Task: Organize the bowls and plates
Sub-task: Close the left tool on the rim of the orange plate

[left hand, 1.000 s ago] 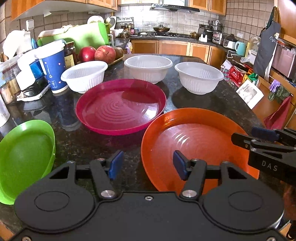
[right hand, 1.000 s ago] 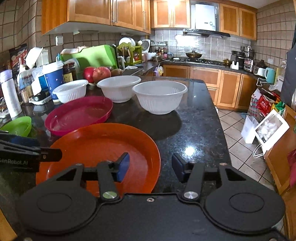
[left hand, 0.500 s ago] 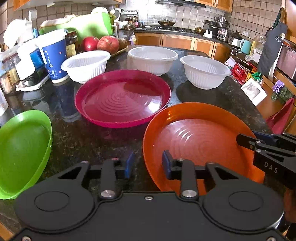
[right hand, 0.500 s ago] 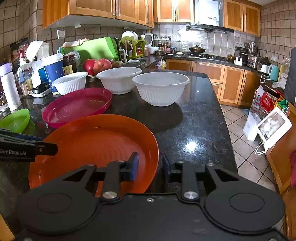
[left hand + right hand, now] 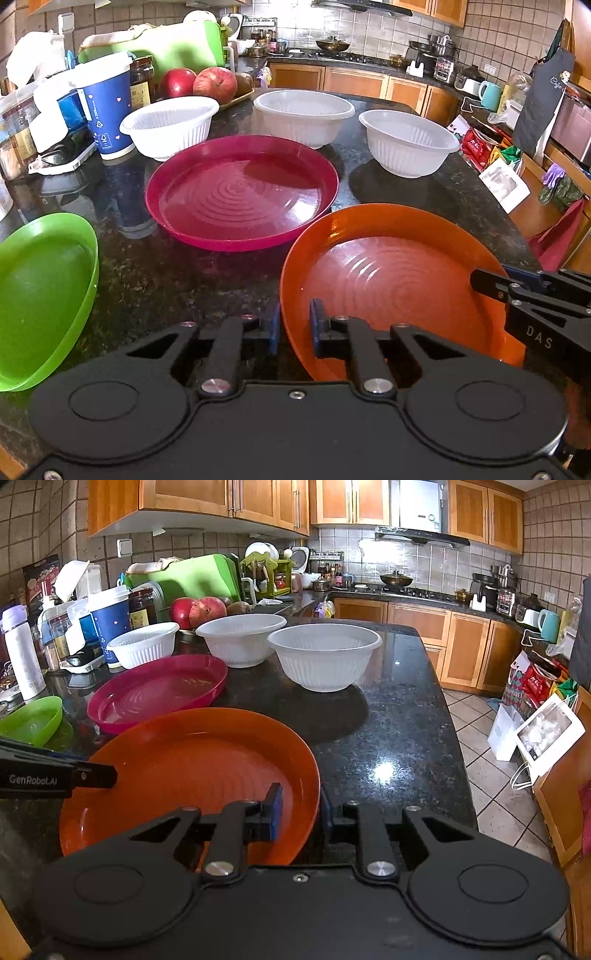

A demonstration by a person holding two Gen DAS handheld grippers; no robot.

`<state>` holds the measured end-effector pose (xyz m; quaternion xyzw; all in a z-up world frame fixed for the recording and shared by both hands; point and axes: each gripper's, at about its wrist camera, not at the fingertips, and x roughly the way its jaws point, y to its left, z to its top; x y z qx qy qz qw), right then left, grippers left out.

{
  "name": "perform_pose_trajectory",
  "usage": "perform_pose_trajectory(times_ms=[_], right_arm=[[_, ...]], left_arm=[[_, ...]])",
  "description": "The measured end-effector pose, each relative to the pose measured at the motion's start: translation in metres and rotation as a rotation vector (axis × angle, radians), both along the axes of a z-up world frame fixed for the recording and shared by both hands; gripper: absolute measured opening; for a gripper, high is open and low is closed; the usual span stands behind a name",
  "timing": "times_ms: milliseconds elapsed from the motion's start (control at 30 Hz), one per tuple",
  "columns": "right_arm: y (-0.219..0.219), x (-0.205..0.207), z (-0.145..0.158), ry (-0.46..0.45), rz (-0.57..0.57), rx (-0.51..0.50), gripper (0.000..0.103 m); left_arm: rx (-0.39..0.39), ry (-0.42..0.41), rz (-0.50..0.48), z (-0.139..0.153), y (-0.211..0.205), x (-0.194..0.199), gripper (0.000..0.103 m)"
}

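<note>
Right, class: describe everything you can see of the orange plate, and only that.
The orange plate is round, glossy, apparently plastic, with a raised rim and concentric rings moulded in its base. It is empty and lies at the near end of the dark stone counter, close to the magenta plate. The left gripper and right gripper have just been closing, each with the rim between its blue pads on opposite sides.

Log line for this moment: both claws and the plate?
left claw: just closed on orange plate near-left rim | right claw: just closed on its right rim | plate: on counter, not lifted
</note>
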<state>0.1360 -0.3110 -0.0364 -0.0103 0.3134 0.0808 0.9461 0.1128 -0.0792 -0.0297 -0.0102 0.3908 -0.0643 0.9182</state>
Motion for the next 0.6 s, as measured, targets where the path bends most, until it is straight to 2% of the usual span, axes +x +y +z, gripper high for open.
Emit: perform_pose_trajectory(times_ms=[500, 600], right_arm=[[0.014, -0.017, 0.010, -0.042, -0.038, -0.018, 0.020], [0.023, -0.021, 0.014, -0.050, -0.065, -0.022, 0.014]], left_arm=[[0.016, -0.047, -0.030, 0.011, 0.007, -0.013, 0.021], [0.008, -0.041, -0.042, 0.012, 0.018, -0.012, 0.021]])
